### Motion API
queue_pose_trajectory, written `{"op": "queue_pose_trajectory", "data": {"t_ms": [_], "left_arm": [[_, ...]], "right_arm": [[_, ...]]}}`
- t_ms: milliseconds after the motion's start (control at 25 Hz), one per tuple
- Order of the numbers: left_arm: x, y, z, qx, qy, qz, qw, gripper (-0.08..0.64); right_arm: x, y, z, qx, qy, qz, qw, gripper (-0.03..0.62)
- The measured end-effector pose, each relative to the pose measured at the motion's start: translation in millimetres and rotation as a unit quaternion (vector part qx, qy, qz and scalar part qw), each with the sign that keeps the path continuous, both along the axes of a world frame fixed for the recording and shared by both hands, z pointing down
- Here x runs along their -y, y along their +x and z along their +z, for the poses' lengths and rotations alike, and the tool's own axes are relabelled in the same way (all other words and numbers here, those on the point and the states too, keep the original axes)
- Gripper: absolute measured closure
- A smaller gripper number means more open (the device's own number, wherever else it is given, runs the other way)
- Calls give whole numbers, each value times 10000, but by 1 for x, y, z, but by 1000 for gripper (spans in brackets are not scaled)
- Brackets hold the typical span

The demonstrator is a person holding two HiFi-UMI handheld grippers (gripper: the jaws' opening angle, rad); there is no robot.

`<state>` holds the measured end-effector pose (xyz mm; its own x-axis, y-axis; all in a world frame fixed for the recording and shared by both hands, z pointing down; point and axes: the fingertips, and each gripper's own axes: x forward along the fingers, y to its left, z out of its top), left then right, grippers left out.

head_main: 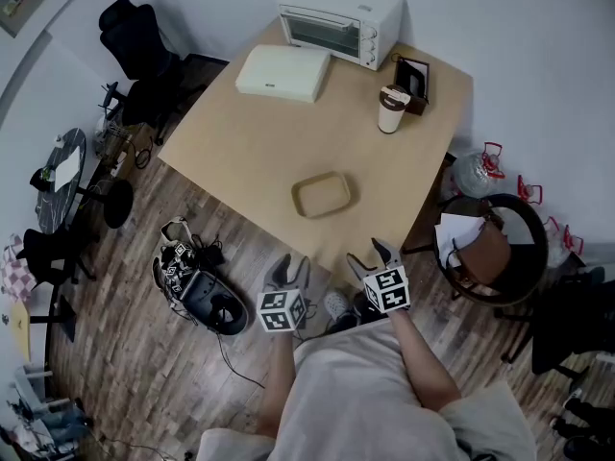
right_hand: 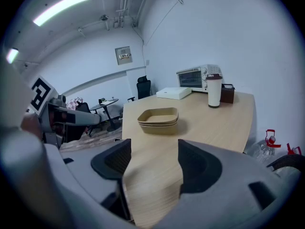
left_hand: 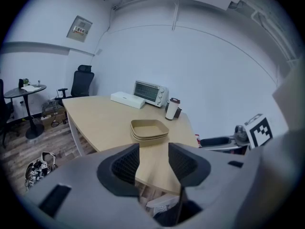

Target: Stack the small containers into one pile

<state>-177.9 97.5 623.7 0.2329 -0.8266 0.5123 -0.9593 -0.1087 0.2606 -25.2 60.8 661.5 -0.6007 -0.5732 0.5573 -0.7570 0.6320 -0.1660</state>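
Toward the near edge of the desk (head_main: 240,142), about midway along it, the small containers (head_main: 321,195) sit nested in one low pile, well apart from the cup (head_main: 391,109) and toaster oven (head_main: 341,19) at the far edge. They are shallow tan trays with rounded corners and a rolled rim, and at least two rims show one above another. I'd judge them light, thin-walled and a bit springy, easy to dent. A gentle pinch across the rim on a long side looks the safest hold. Both the left gripper (head_main: 288,272) and the right gripper (head_main: 373,257) hover short of the desk's near edge, jaws apart with nothing between them.
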Motion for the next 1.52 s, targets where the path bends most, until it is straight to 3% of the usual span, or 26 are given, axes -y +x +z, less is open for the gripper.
{"op": "queue_pose_trajectory", "data": {"t_ms": [120, 360, 720, 960, 1520], "left_arm": [[-8, -3, 4, 16, -23, -2, 10000, 382], [-22, 2, 15, 33, -221, 180, 9996, 391], [-20, -4, 10, 150, -174, 294, 9993, 532], [-15, -8, 7, 89, -68, 327, 9994, 551], [-8, -6, -8, 25, 135, 362, 9993, 549]], "right_arm": [[-6, -6, 2, 37, -2, -53, 10000, 295], [-8, -13, 2, -54, -14, 20, 10000, 399], [-6, -17, -4, -41, 53, 178, 9998, 493], [-13, -19, -7, -49, 98, 334, 9994, 588], [-11, -15, -6, -163, 103, 524, 9984, 590]]}}
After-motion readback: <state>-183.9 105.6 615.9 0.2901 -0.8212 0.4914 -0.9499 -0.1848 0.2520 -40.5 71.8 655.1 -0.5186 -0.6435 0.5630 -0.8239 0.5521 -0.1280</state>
